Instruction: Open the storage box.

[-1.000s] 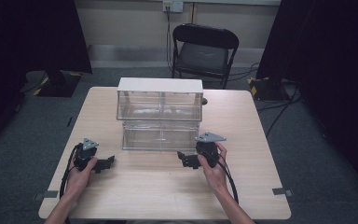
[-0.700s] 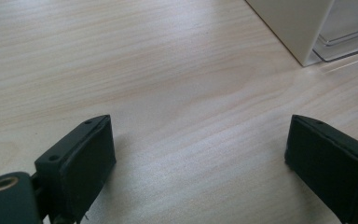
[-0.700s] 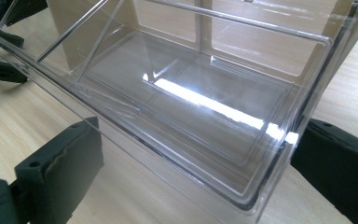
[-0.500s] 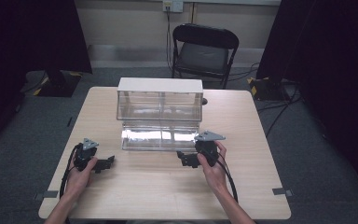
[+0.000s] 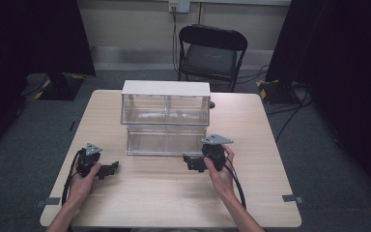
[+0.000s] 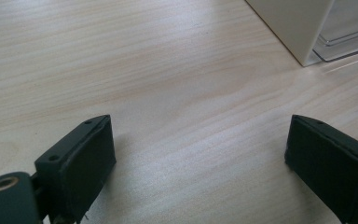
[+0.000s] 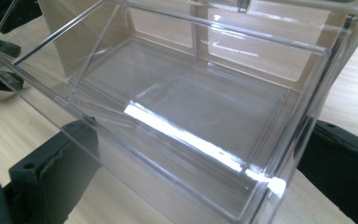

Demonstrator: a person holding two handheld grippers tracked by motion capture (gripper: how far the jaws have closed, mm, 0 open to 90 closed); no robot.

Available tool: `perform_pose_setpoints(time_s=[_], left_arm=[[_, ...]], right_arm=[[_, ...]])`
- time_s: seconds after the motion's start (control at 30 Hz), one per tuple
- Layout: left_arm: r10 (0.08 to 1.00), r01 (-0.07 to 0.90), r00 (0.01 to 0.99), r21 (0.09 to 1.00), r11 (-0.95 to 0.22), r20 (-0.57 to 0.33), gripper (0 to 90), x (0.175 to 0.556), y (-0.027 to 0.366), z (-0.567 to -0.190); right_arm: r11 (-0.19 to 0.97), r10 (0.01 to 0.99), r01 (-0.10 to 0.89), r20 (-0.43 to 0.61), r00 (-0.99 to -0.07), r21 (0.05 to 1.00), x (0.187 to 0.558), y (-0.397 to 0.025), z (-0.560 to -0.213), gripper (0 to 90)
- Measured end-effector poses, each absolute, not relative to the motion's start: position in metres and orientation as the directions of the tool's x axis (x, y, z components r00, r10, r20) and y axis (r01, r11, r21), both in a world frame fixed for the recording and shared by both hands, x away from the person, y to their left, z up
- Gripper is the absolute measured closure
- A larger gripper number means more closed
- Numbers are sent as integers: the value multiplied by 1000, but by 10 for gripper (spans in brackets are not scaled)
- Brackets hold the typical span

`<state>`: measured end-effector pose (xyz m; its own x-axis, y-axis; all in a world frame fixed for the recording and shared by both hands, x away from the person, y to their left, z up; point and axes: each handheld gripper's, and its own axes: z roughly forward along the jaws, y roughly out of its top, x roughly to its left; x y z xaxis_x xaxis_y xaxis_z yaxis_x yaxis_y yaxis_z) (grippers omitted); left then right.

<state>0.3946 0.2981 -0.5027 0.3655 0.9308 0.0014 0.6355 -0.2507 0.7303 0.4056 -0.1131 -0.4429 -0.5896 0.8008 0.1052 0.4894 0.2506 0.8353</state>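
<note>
table [image 5: 164, 193]: light wood top, seen from the high view, with a grey floor around it.

cabinet [image 5: 165, 88]: white top and white side walls with clear fronts, standing at the middle of the table toward its far edge.

drawer [image 5: 166, 142]: clear plastic, in the cabinet's lower row, drawn out toward the person so that it juts in front of the upper row. in the right gripper view the drawer [image 7: 186, 107] is a bare tray with a low ridge across its floor, its front wall nearest the camera.

right hand-held gripper [image 5: 193, 163]: held in the right hand [image 5: 221, 169] at the drawer's front right corner. in the right gripper view the right hand-held gripper [image 7: 196, 172] has its jaws apart, one on each side of the drawer's front wall; whether they touch the plastic cannot be told.

left hand-held gripper [image 5: 107, 169]: held in the left hand [image 5: 83, 181] near the table's front left, well apart from the drawer. in the left gripper view the left hand-held gripper [image 6: 198, 154] has its jaws wide apart over bare table, with a white cabinet corner at the upper right.

chair [image 5: 211, 52]: black, folding, on the floor behind the table.
</note>
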Motion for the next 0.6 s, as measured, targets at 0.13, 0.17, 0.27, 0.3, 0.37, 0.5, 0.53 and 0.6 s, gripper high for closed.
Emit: perform_pose_setpoints(time_s=[0.13,0.17,0.27,0.3,0.37,0.5,0.53,0.6], left_arm=[[931,636,366,730,-251,1,77,395,298,-503],[931,636,365,730,-250,1,77,395,298,-503],[931,636,366,730,-250,1,77,395,298,-503],[931,635,366,730,-250,1,77,395,298,-503],[931,635,366,731,-250,1,77,395,298,-503],[931,635,365,730,-250,1,77,395,298,-503],[931,636,366,730,-250,1,77,395,298,-503],[931,636,366,730,-250,1,77,395,298,-503]], right_arm=[[248,804,489,105,-586,836,407,-112,-440,0],[245,804,486,104,-585,839,408,-113,-440,0],[244,805,488,105,-584,838,409,-112,-440,0],[244,804,488,106,-585,838,409,-112,-440,0],[242,803,491,111,-586,837,409,-112,-439,0],[241,806,490,109,-582,838,410,-112,-439,0],[239,806,492,112,-581,837,410,-112,-439,0],[237,806,492,114,-581,838,411,-112,-439,0]])
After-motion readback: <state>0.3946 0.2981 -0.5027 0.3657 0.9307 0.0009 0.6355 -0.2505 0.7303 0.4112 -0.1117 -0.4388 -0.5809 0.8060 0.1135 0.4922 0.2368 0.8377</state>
